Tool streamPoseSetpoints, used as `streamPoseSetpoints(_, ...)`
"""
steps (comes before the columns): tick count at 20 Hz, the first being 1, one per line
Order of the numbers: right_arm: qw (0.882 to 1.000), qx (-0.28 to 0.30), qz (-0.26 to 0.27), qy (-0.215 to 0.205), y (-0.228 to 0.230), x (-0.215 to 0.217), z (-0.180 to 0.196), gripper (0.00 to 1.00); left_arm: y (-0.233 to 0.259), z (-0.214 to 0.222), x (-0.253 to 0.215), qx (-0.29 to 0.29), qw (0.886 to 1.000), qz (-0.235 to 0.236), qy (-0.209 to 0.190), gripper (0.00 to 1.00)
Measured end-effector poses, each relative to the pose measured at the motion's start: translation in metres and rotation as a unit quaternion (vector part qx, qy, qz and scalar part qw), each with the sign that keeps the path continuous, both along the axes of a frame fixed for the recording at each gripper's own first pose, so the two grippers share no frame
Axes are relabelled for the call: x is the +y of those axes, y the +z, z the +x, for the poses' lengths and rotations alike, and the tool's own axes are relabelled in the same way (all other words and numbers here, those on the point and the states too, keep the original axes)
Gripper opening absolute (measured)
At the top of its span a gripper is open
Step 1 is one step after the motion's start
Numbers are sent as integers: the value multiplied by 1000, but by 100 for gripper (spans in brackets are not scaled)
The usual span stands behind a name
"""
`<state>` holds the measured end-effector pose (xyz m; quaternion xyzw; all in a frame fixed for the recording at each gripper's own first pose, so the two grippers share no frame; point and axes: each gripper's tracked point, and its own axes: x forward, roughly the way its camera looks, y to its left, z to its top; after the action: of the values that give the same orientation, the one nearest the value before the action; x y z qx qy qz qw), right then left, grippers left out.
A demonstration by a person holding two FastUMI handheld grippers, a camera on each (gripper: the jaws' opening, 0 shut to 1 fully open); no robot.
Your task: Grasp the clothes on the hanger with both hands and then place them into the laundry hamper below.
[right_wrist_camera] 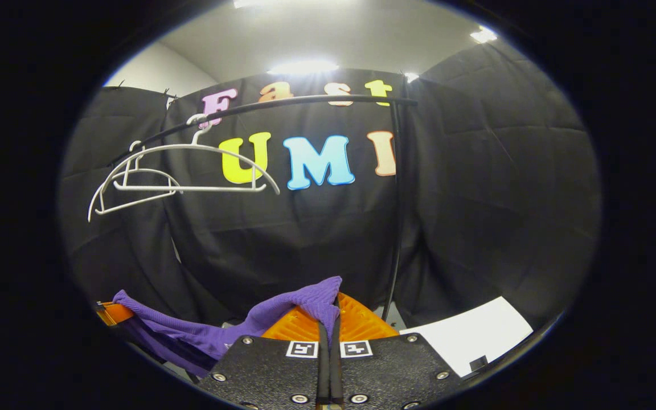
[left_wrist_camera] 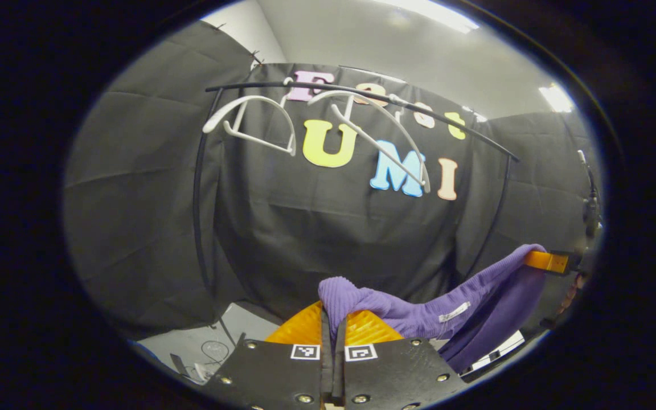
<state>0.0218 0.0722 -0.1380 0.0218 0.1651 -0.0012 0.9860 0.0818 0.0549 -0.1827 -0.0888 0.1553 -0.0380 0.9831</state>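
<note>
I have one purple garment stretched sideways between left gripper and right gripper, both clenched on it; two hangers on rail.

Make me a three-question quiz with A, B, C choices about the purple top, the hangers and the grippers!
1. Where is the purple top?
A. on a hanger
B. stretched between the two grippers
C. on the floor

2. How many white hangers are on the rail?
A. two
B. five
C. none

3. What are the left gripper's fingers doing?
A. spread wide, holding nothing
B. gripping a hanger
C. closed on the top

Answers: 1 B, one end sits in each gripper, with the right gripper pinching the other end. 2 A, two bare hangers hang there. 3 C, cloth bunches out between the closed fingers.
</note>
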Motion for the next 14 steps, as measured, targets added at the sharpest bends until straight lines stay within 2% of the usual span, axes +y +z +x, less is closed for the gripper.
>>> streamPoseSetpoints(3,998,55,0,16,-43,14,-9,0,-30,-5,-11,30,999,3,-22,1)
streamPoseSetpoints(5,994,110,20,24,-78,25,-18,0,-54,-12,-21,50,998,5,-34,1)
streamPoseSetpoints(8,986,159,37,36,-113,40,-27,0,-83,-16,-34,72,995,27,-60,1)
streamPoseSetpoints(14,963,255,76,29,-194,57,-40,0,-162,-21,-56,135,983,48,-117,1)
